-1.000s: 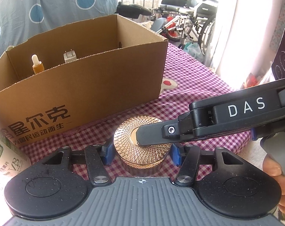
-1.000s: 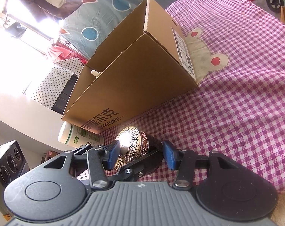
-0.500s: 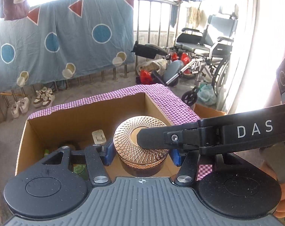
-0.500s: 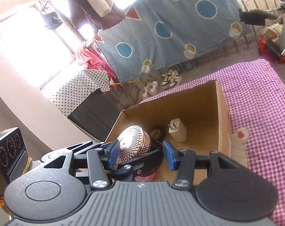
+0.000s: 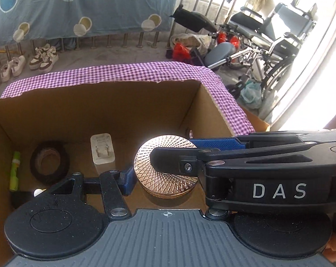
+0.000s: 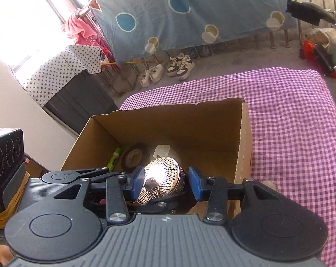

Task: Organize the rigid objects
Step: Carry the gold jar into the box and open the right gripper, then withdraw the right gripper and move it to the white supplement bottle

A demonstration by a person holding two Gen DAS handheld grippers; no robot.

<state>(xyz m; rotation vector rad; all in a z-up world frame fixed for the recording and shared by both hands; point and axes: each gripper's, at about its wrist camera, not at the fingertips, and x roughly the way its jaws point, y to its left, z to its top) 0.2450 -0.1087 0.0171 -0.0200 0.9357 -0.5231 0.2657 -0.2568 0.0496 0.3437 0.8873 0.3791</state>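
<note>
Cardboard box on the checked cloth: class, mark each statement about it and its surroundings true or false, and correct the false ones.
1. A white plug adapter is inside the cardboard box. True.
2. The roll of dark tape sits outside the box on the purple checked cloth. False: it is inside the box, between the green tube and the adapter.
3. The copper-lidded jar is between the pads of the left hand-held gripper, over the inside of the box. True.
4. The box's top is closed. False: it is open.
5. Shoes stand on the floor beyond the table. True.
</note>
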